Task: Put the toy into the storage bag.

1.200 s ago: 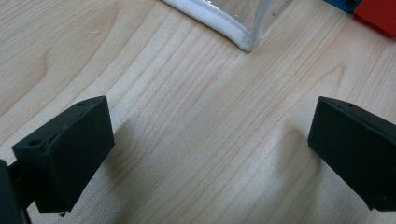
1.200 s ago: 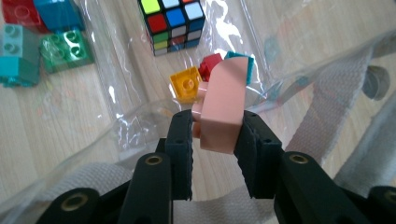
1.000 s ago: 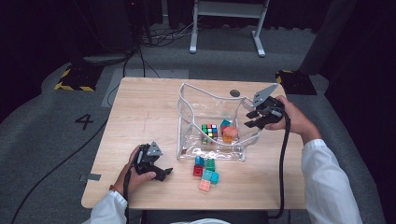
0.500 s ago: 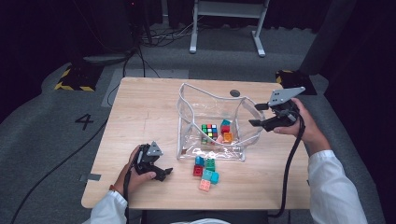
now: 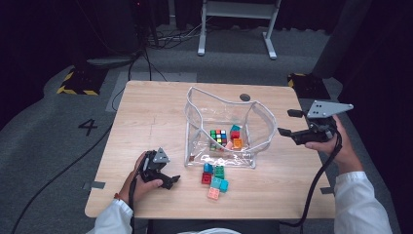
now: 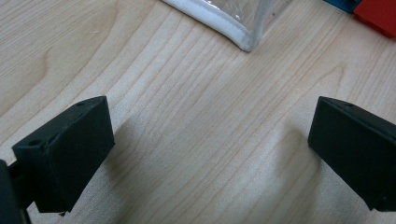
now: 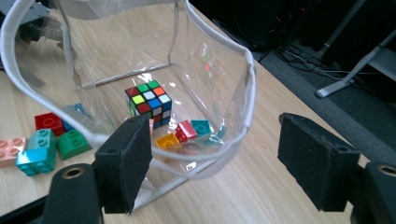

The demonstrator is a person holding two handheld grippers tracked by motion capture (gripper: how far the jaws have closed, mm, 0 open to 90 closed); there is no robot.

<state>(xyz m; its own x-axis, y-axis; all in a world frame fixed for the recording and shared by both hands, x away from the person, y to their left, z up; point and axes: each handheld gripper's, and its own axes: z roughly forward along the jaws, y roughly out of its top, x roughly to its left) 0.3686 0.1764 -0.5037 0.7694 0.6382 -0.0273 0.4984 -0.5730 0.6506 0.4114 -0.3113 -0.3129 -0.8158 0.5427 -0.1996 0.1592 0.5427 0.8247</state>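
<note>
The left gripper [image 5: 168, 179] rests low on the table [image 5: 146, 112] at the near left, jaws wide and empty, its tips aimed at the bag's near corner [image 6: 247, 43]. Just beyond it, a cluster of loose blocks [image 5: 215, 178] lies on the wood against the front wall of the clear bag [image 5: 221, 100], touching or nearly so. The bag stands open at mid-table with a puzzle cube [image 7: 148, 101] and a few blocks [image 7: 187, 133] on its floor. To the bag's right, the right gripper [image 5: 287, 123] hangs apart from the rim [image 7: 250, 88]; its jaws have just been opening and now stand wide with nothing between them. I judge the work to be loading blocks. Best to take one outer block squarely across its flat sides, lift it clear of the rim, and let go low inside so the soft walls aren't dragged.
</note>
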